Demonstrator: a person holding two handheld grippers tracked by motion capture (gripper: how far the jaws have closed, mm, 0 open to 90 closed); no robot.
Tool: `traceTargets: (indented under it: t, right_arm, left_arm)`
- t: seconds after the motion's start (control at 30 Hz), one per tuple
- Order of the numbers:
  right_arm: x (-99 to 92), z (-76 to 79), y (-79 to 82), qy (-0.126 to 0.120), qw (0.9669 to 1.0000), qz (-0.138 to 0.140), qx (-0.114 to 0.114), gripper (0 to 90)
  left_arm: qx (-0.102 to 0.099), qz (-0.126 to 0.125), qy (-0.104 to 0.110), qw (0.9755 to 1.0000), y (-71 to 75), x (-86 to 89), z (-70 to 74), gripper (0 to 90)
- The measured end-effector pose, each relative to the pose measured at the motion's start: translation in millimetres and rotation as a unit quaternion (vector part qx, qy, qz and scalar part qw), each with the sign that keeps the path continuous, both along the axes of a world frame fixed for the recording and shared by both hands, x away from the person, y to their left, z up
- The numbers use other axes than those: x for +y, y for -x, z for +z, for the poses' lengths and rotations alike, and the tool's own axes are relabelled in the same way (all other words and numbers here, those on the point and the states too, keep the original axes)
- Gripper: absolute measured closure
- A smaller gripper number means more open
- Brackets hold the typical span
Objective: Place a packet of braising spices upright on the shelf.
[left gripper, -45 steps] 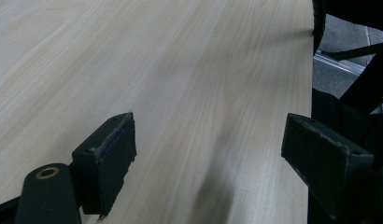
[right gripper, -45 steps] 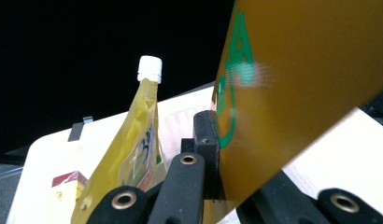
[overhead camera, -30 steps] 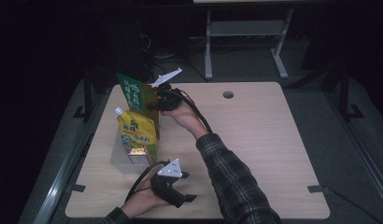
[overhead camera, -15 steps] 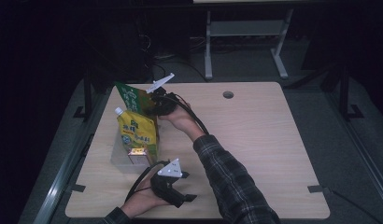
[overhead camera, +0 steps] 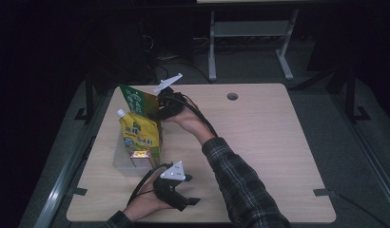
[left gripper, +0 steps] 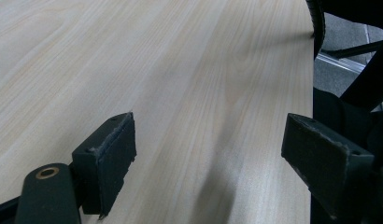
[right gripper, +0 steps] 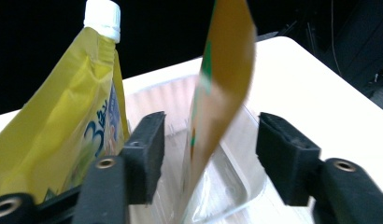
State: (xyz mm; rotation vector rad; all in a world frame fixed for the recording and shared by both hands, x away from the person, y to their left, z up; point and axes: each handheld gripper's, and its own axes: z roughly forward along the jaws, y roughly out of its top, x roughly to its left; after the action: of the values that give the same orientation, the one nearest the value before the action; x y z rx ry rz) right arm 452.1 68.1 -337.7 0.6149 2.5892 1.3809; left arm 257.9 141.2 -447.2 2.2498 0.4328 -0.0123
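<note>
A green pouch (overhead camera: 136,101) stands tilted in a clear plastic tray (overhead camera: 121,160) at the table's left, beside a yellow spouted pouch (overhead camera: 141,137) with a white cap. My right gripper (overhead camera: 156,112) is at the green pouch's right edge. Its jaws have just been opening. In the right gripper view the pouch (right gripper: 217,93) stands between the pads (right gripper: 147,149) with gaps on both sides, the yellow pouch (right gripper: 73,126) at left and the tray (right gripper: 241,182) below. My left gripper (overhead camera: 187,203) rests open near the front edge, with bare tabletop between its pads (left gripper: 110,158).
The wooden table (overhead camera: 264,142) has a round cable hole (overhead camera: 232,96) at the back. A plaid sleeve (overhead camera: 240,185) crosses the table's middle. A metal frame (overhead camera: 250,33) stands on the dark floor behind the table, and rails run along both sides.
The green pouch has leaned left and sunk a little toward the tray, with the right gripper following it. The left gripper has stayed put.
</note>
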Motion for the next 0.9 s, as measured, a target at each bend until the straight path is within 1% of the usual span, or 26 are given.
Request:
traceTargets:
  t: [0.03,0.13,0.2,0.23,0.37,0.4,0.43,0.47,0.5,0.53,0.6,0.7,0.8,0.83,0.9]
  right_arm:
    - [-2.0,0.1,0.7,0.002,1.0000,0.000,-0.003,39.2]
    - [-8.1,1.2,5.1,-0.002,1.0000,0.001,0.002,37.4]
    - [-12.9,1.7,8.1,0.000,1.0000,0.003,-0.001,36.8]
    - [-15.4,2.0,9.4,0.001,1.0000,0.004,-0.004,36.8]
    - [-26.8,4.0,14.9,-0.001,1.0000,-0.001,-0.006,36.3]
    - [-30.5,4.5,15.9,0.000,1.0000,-0.002,-0.009,36.2]
    - [-33.9,5.0,17.7,-0.003,1.0000,-0.004,-0.007,36.2]
    - [-37.9,5.4,18.7,-0.004,0.9999,-0.005,-0.010,36.0]
    - [-41.8,6.2,20.7,-0.005,0.9999,-0.009,-0.007,35.8]
    - [-46.0,6.2,21.6,-0.006,0.9999,-0.009,-0.013,35.7]
    - [-54.4,6.4,24.1,-0.008,0.9998,-0.016,-0.012,35.2]
    - [-67.7,6.3,27.3,-0.001,0.9996,-0.024,-0.015,34.4]
    - [-82.2,6.8,31.8,-0.005,0.9993,-0.035,-0.016,33.9]
    - [-87.7,6.8,32.8,-0.004,0.9991,-0.036,-0.022,33.7]
    - [-97.1,6.7,36.6,-0.011,0.9988,-0.045,-0.016,33.0]
  left_arm:
    - [0.000,0.000,0.000,1.0000,-0.1,0.1,0.1,17.3]
    - [0.000,0.001,0.001,1.0000,-0.3,0.7,0.0,17.3]
    - [0.003,0.002,0.001,1.0000,-0.2,1.0,0.0,17.3]
    - [0.000,0.000,-0.004,1.0000,-0.9,1.5,0.3,17.3]
    - [-0.001,0.000,-0.005,1.0000,-1.0,1.7,0.3,17.3]
    - [-0.001,0.000,-0.005,1.0000,-1.0,1.7,0.2,17.3]
    - [-0.001,0.000,-0.005,1.0000,-1.0,1.8,0.1,17.3]
    - [-0.001,0.000,-0.005,1.0000,-1.1,1.8,-0.1,17.3]
    - [-0.001,0.000,-0.005,1.0000,-1.0,1.9,-0.1,17.4]
    - [-0.001,0.001,-0.006,1.0000,-1.0,2.0,-0.1,17.3]
    - [0.000,0.001,-0.006,1.0000,-1.1,2.3,0.0,17.3]
    - [0.001,0.004,-0.002,1.0000,-0.6,2.4,0.4,17.4]
    - [-0.001,0.005,0.001,1.0000,-0.9,2.7,0.5,17.3]
    - [-0.003,0.003,-0.003,1.0000,-1.5,3.4,0.9,17.3]
    - [-0.002,0.007,0.000,1.0000,-1.7,3.9,1.4,17.3]
